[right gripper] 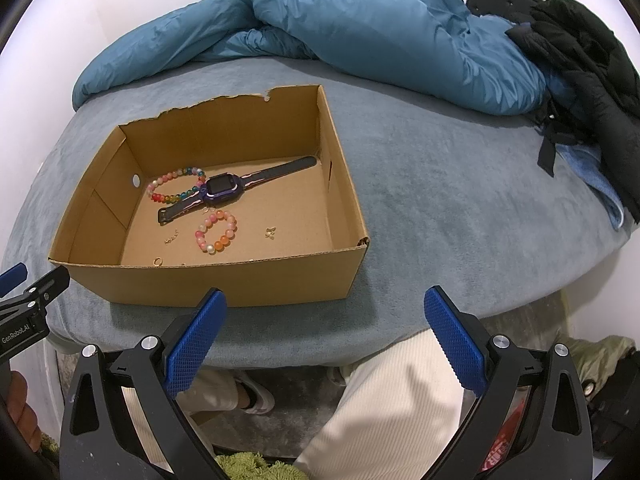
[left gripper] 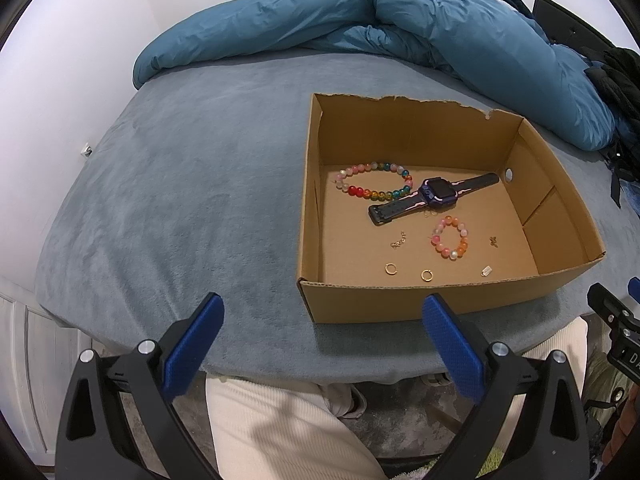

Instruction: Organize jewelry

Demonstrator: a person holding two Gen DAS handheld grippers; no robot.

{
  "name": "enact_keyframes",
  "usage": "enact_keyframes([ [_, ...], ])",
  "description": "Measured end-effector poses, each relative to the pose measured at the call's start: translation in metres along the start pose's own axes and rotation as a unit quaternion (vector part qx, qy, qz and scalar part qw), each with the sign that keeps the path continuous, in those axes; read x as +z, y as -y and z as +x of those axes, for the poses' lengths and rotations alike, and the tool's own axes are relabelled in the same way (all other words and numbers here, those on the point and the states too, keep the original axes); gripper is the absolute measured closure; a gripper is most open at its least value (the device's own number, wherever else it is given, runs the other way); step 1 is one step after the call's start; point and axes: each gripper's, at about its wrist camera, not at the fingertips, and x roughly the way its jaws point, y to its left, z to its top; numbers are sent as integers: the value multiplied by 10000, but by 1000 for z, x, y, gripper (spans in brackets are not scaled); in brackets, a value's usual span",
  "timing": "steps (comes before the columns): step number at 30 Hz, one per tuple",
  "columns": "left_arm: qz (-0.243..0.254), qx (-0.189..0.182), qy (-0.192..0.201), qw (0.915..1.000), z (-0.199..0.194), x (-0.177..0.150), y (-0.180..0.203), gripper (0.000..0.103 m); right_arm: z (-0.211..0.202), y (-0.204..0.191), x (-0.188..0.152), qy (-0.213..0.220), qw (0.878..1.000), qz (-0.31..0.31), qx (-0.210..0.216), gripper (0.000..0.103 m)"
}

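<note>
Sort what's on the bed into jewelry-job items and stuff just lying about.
Job items: cardboard box; inside it the rainbow bead bracelet, small pink-orange bead bracelet, purple watch, two gold rings.

Lying about: blue duvet, black jacket.

The near wall of the cardboard box (right gripper: 224,280) hides the front strip of its floor in the right wrist view, so only one gold hoop earring (right gripper: 158,261) shows there, partly cut by the rim. Several small pieces are too tiny to name with certainty: a thin gold-coloured chain piece (left gripper: 399,239), a small butterfly-like item (left gripper: 494,241), a pale clear bit (left gripper: 487,271) near the front wall, and two faint rings (left gripper: 430,213) beside the smartwatch (left gripper: 436,196). The picture's edge cuts off the right gripper (left gripper: 618,320) in the left wrist view and the left gripper (right gripper: 28,300) in the right wrist view, so neither side view shows how their jaws stand. The black jacket (right gripper: 584,64) covers part of the blue duvet (right gripper: 360,28).
</note>
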Motion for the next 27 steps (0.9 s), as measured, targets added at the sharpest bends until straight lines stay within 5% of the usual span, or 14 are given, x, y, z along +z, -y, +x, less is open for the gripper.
enact_keyframes([
  [27, -4, 1, 5, 10000, -1, 0, 1, 6, -2, -3, 2, 2, 10000, 13, 8, 8],
])
